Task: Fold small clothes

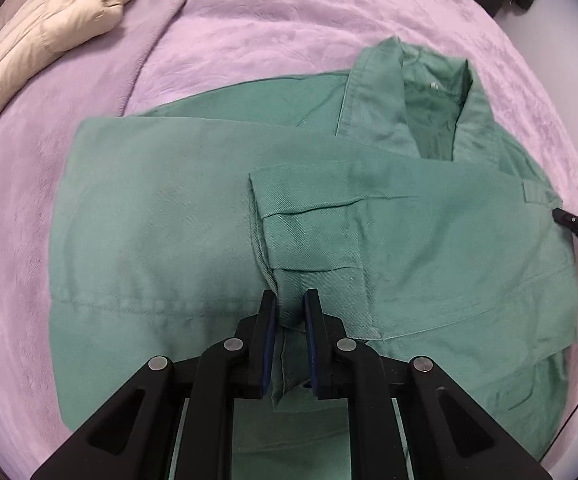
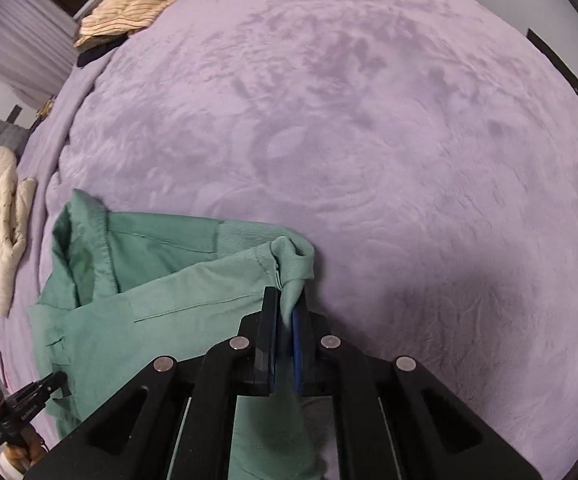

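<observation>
While both grippers pinch it, green jacket [image 1: 193,208] fabric sits between jaws.

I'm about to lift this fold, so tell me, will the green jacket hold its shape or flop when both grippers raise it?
The green jacket will probably flop: the fabric pinched in the right gripper already bunches and droops. Its twill looks fairly thick, with creased folds, so it may sag less than thin cloth. It seems unlikely to slip from the left gripper, which pinches a stitched edge.
</observation>
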